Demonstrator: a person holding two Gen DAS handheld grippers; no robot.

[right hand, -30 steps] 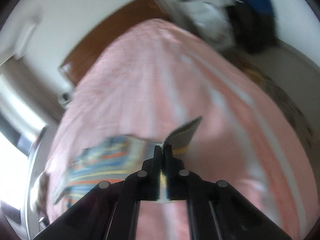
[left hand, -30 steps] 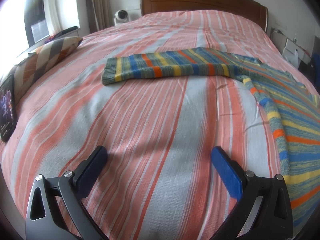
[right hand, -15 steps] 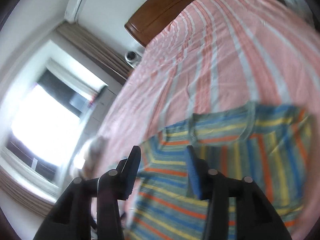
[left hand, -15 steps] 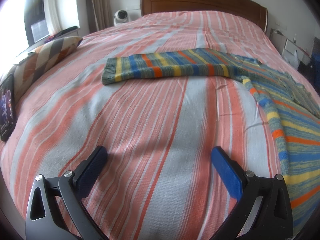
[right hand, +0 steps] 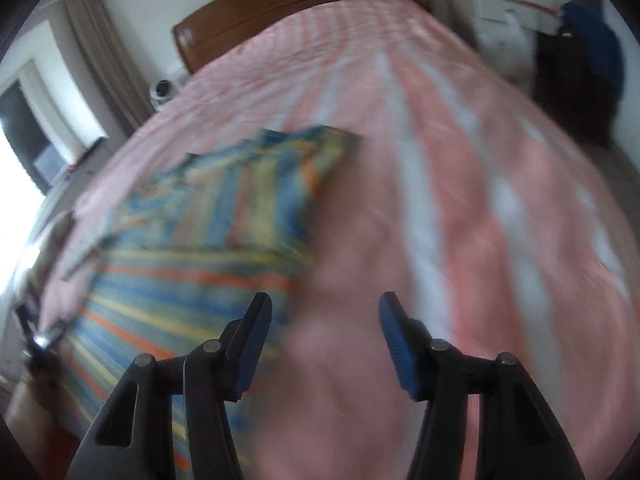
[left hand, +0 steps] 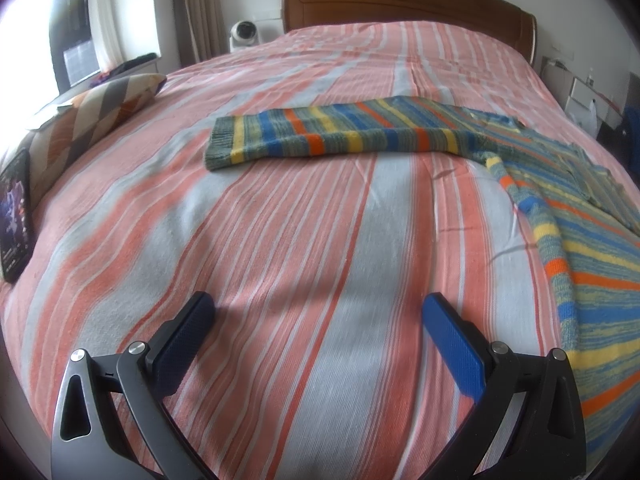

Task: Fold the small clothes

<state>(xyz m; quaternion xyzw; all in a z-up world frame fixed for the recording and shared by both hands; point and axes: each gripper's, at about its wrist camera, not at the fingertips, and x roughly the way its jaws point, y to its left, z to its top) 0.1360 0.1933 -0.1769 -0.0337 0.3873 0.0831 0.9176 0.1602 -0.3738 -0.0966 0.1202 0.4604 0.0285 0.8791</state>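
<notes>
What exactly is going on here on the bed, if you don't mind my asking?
A person with a gripper in each hand is folding a striped sweater on the bed. One sleeve lies stretched out flat; the other is folded over the body. The left gripper hangs open over bare bedspread, holding nothing. The right gripper is opening beside the sweater's edge with nothing between its fingers.

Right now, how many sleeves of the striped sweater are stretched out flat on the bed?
1. One sleeve lies stretched out toward the window side. The other sleeve looks folded across the sweater's body, though that view is blurred.
</notes>
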